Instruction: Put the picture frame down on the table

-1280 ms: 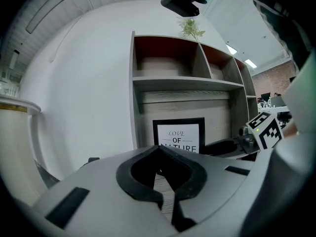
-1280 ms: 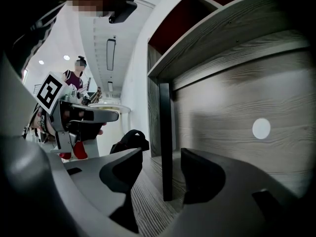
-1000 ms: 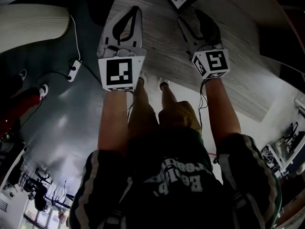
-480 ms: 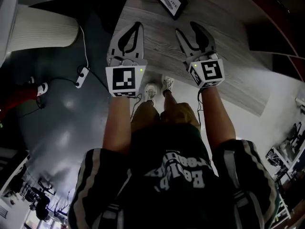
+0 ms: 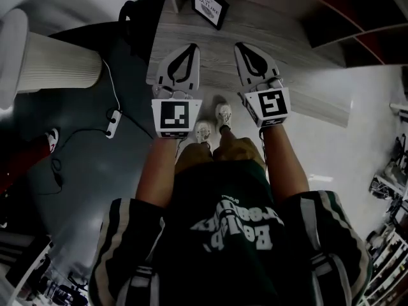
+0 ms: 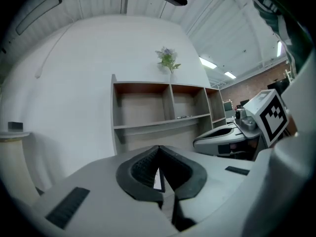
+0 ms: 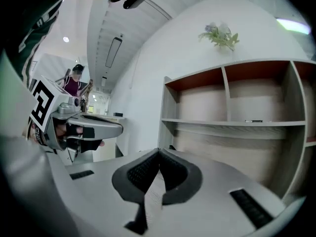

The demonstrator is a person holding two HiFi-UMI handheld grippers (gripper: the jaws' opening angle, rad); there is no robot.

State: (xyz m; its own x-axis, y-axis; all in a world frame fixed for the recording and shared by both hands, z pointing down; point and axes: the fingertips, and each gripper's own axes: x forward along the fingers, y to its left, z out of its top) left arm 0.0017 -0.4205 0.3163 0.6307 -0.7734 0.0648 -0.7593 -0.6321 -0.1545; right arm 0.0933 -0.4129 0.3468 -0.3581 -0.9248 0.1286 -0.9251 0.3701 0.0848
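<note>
Picture frame (image 5: 209, 5) sits on the surface (image 5: 287, 40), its print too small to read. Left claw (image 5: 190, 46) is closed and empty; right claw (image 5: 240, 44) has just closed on nothing.

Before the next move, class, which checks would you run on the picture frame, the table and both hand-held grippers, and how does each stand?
1. Picture frame on the table: ok.
2. Left hand-held gripper empty: ok, jaws together, nothing between.
3. Right hand-held gripper empty: ok, jaws just closed, nothing between.
4. Both grippers clear of the frame: ok, they are apart from it.
5. Frame flat or propped: cannot tell.
</note>
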